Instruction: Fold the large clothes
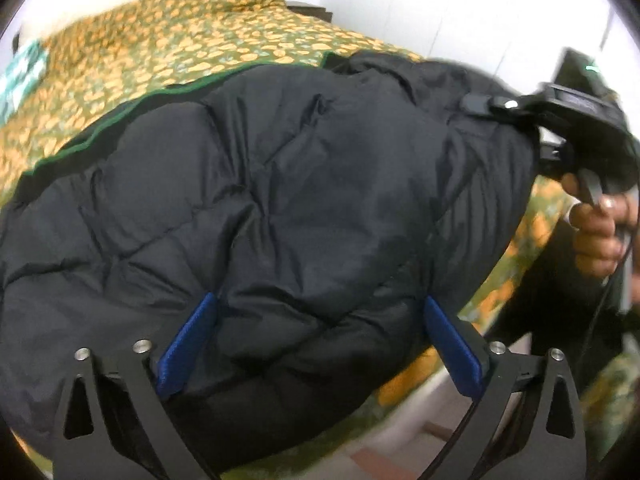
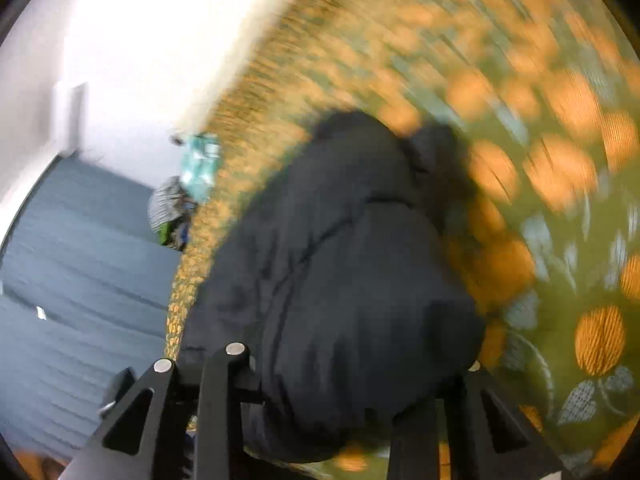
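The bed (image 1: 168, 60), covered by a green spread with orange flowers, fills most of both views and carries the whole job. Its near edge drops to the floor at the bottom of the left wrist view, and the far side ends at a white wall; broad bare spread lies beyond the garment and to one side of it, so there looks to be room to swing a fold that way.

On the spread lies the black puffer jacket (image 1: 280, 184), bunched and rounded, one end close to the bed's near edge. It looks soft, bulky and light, with a slick shell (likely to slip from a shallow pinch and to spring back once folded). A hem or cuff, where the padding thins, seems the better place to take hold.

The left gripper (image 1: 320, 340) stands wide, its blue fingers (image 1: 188, 344) on either side of a fat bulge of jacket without clearly pressing it.

The right gripper (image 1: 480, 105) reaches in at the jacket's far end, held by a hand (image 1: 600, 232); its own view is blurred and the jacket covers the fingertips, so I cannot tell whether it grips.
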`<state>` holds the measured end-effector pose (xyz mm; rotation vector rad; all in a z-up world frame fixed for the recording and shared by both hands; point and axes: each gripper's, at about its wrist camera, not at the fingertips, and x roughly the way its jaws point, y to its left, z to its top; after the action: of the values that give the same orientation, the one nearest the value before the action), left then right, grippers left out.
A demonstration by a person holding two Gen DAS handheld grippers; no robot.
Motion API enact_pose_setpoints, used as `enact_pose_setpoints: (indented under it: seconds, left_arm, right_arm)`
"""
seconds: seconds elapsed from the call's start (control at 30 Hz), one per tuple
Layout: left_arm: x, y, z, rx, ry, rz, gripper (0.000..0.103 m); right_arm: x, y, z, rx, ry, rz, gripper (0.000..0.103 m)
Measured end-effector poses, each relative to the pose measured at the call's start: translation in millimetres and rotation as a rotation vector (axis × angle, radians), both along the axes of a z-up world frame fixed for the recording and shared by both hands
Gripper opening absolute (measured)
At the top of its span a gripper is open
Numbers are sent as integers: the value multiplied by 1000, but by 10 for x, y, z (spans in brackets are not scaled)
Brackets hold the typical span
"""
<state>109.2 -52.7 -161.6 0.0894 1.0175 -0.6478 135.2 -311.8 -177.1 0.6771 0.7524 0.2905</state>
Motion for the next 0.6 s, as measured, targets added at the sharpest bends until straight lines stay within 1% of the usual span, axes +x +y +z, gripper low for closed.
enact_pose_setpoints:
  seconds: [0.03,0.07,0.1,0.13,0.17,0.2,0.27,0.3,0.37,0.4,0.43,0.47,0.5,0.53,0.57,0.6]
  left_arm:
    - [35,66,75,-33,20,9,93]
    - [92,185,208,-85,43,28,93]
    - [182,331,412,-132,49,50,93]
    - [258,425,582,-157,41,64,93]
    - [375,544,866,-187,15,70,94]
    - [459,600,1083,-204,-6,62,96]
    - [596,614,1420,-216,-40,29,98]
    - [680,566,1615,-219,-54,-12,99]
    - [807,424,1829,-220,-36,-104,100]
    - [869,304,1906,-211,-7,-164,100]
    - [914,167,1956,-178,13,-214,100]
    - [920,33,1989,-124,8,-242,100]
    - [923,-45,2009,-77,-11,-257,100]
    - [924,-186,2037,8,-50,-280,100]
    - [934,-237,2051,53,-69,-292,100]
    - [934,-350,2040,114,-84,-311,100]
  right_arm:
    - [-30,116,164,-53,-43,22,32]
    - [-58,265,356,-110,-93,53,32]
    - [-89,443,540,-176,-143,89,32]
    - [-100,584,662,-227,-178,119,32]
    - [-122,791,795,-295,-224,164,32]
    - [-146,998,901,-358,-266,209,32]
    - [-198,1371,1047,-467,-343,293,32]
    - [-223,1535,1086,-510,-372,330,32]
    - [-285,1906,1117,-596,-431,412,32]
    - [-302,2021,1127,-627,-451,439,32]
    - [-319,2163,1129,-657,-468,469,32]
    - [-348,2292,1119,-684,-486,502,32]
    - [-387,2364,1110,-704,-499,524,32]
    - [-433,2440,1095,-730,-515,549,32]
    - [-474,2510,1077,-758,-531,571,32]
    - [-508,2586,1057,-785,-546,593,32]
